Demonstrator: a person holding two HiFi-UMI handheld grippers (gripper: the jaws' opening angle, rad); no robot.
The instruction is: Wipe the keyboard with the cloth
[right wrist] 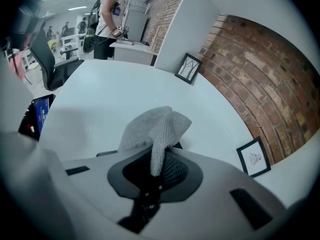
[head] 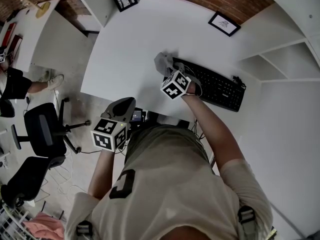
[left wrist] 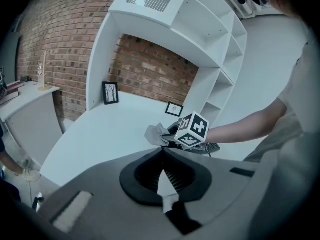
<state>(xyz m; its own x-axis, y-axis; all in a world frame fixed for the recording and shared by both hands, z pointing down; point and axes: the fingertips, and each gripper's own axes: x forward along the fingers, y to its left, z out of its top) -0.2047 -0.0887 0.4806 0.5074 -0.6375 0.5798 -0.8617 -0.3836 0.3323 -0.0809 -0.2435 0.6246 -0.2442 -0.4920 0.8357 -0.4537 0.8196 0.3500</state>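
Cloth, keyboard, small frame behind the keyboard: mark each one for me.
cloth [right wrist: 155, 128], right gripper view, on the middle of the bunched fabric.
keyboard [head: 222, 90], head view, on its bare middle keys.
small frame [head: 224, 24], head view, on its white picture.

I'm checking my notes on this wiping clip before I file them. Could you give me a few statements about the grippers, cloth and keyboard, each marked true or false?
1. The right gripper is shut on the cloth. True.
2. The left gripper presses on the keyboard to steady it. False: its jaws are together on nothing, and it is held off the near edge of the desk.
3. In the head view, the cloth sits at the keyboard's left end. True.
4. The keyboard is white. False: it is black, on a white desk.
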